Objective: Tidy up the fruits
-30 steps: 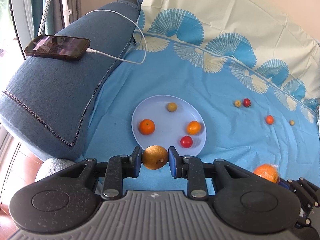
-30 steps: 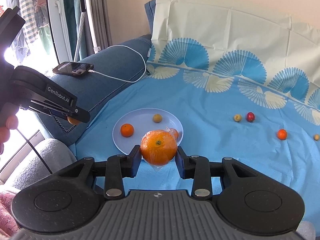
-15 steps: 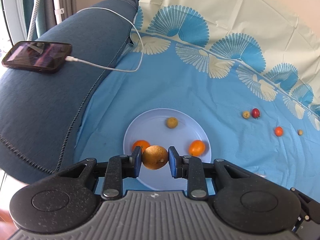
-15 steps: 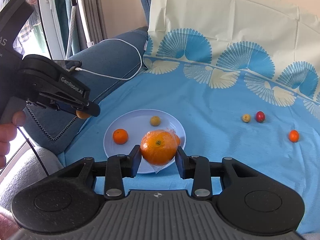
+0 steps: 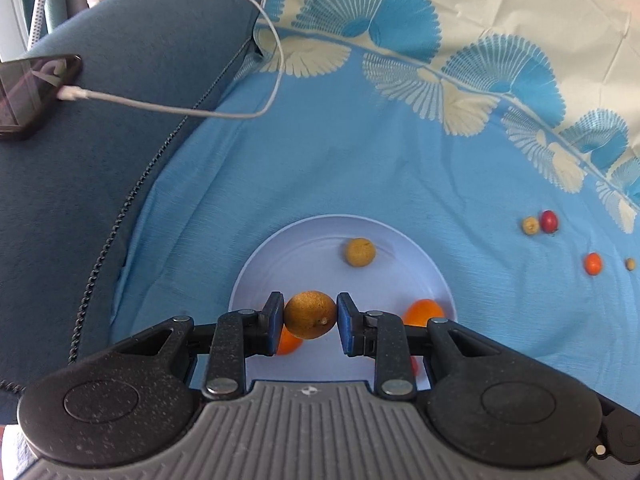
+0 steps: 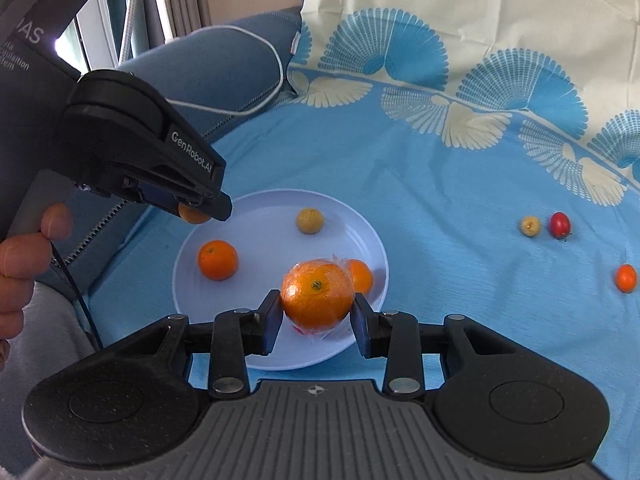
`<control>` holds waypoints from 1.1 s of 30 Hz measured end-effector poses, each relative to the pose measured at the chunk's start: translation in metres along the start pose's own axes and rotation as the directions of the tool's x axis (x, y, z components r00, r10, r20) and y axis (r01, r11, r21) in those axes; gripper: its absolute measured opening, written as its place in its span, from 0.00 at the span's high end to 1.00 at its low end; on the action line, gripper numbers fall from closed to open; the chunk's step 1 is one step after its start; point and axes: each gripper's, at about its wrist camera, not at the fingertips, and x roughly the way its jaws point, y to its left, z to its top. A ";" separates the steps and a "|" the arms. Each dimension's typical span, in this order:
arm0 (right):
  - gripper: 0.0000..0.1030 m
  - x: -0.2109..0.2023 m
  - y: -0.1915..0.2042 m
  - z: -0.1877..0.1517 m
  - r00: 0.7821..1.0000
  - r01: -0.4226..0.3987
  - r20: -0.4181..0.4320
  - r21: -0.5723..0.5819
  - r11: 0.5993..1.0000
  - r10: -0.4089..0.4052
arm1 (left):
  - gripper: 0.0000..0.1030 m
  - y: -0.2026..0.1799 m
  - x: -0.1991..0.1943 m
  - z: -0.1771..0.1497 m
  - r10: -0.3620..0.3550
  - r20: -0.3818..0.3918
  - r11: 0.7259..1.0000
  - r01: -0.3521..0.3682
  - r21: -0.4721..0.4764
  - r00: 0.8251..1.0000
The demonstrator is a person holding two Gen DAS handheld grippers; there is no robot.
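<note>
My left gripper [image 5: 310,316] is clamping a brown fruit [image 5: 310,315] over the plate [image 5: 416,248]; my right gripper [image 6: 316,312] is pinching a wrapped orange [image 6: 317,294] above its near rim. Three fruits are sitting on the plate already. Four small ones [image 6: 559,224] are waiting far right on the blue sheet [image 5: 360,168], which is covering a sofa. A phone [image 5: 28,88] is charging on the armrest.

plate [image 6: 360,236]: smooth glossy plastic | sheet [image 5: 360,160]: matt printed cloth | wrapped orange [image 6: 317,294]: shiny film
</note>
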 end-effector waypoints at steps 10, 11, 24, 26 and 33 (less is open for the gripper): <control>0.62 0.038 0.000 0.004 0.998 -0.011 -0.055 -0.026 1.000 0.010 | 0.34 0.003 0.030 0.006 0.036 -0.009 0.998 -0.036 0.044 0.999; 0.59 0.039 0.001 0.005 0.998 -0.015 -0.055 -0.030 0.999 0.014 | 0.05 0.005 0.027 0.008 0.040 0.000 0.998 -0.040 0.039 0.999; 0.08 -0.034 0.007 0.000 1.000 0.017 -0.003 -0.031 0.999 -0.017 | 0.00 0.020 -0.067 -0.037 0.139 0.065 0.990 -0.141 0.025 0.988; 0.06 -0.051 0.012 -0.008 0.999 0.042 0.009 -0.018 0.999 -0.042 | 0.00 0.023 -0.081 -0.050 0.146 0.066 0.989 -0.148 0.027 0.987; 0.04 -0.103 0.021 -0.028 0.993 0.090 0.072 0.029 0.996 -0.092 | 0.00 0.027 -0.119 -0.084 0.137 0.084 0.990 -0.138 0.009 0.987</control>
